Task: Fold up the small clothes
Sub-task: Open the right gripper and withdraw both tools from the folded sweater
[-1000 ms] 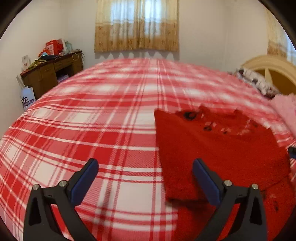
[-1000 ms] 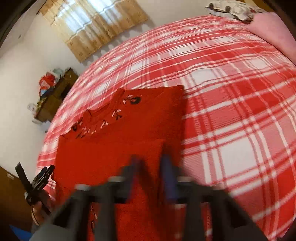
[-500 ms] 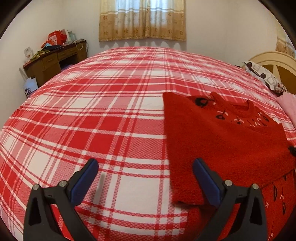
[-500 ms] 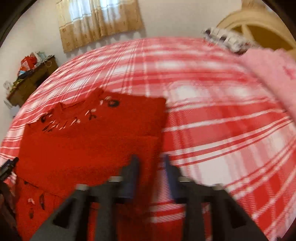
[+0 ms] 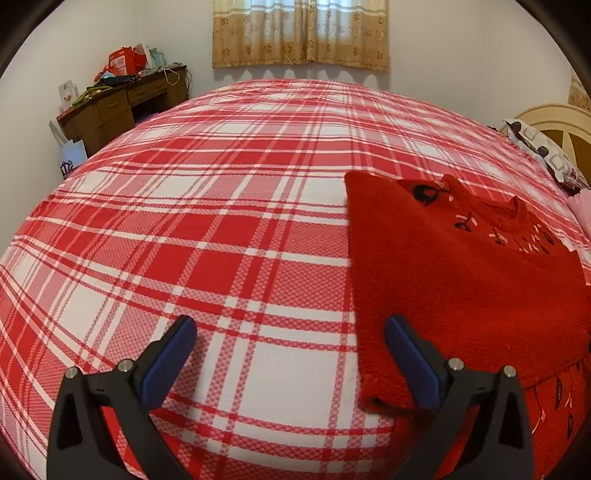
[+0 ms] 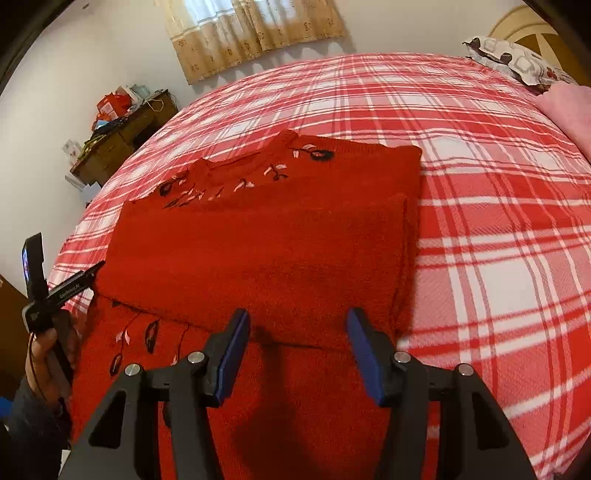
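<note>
On the far left we see a cluttered desk (image 5: 122,103) against the wall, with a paper bag (image 5: 72,157) at its foot, and a curtain (image 5: 300,33) hangs over the window behind the bed (image 5: 221,229). The plaid bed fills most of both views. Our left claw (image 5: 290,363) hovers over bare plaid with its blue pads spread wide and nothing between them; its right pad (image 5: 412,363) sits at the near left edge of the sweater (image 5: 461,288). In the right wrist view that same left claw (image 6: 55,291) shows at the left edge, gripped in a hand (image 6: 48,362), its tip just beside the sweater's left edge. The red sweater (image 6: 266,251) lies flat on the bed, right of centre in the left view, with its lower part folded up over the body so that a thick folded band crosses the middle, and the embroidered collar lies beyond it. More embroidery shows on the layer nearest us. Our right claw (image 6: 297,349) is released over the near part of the sweater: its jaws have just been opening, now stand apart, and the pads press on nothing. To the right lie a patterned pillow (image 6: 517,61) and a pink cloth (image 6: 569,110) by the headboard (image 5: 554,122).
</note>
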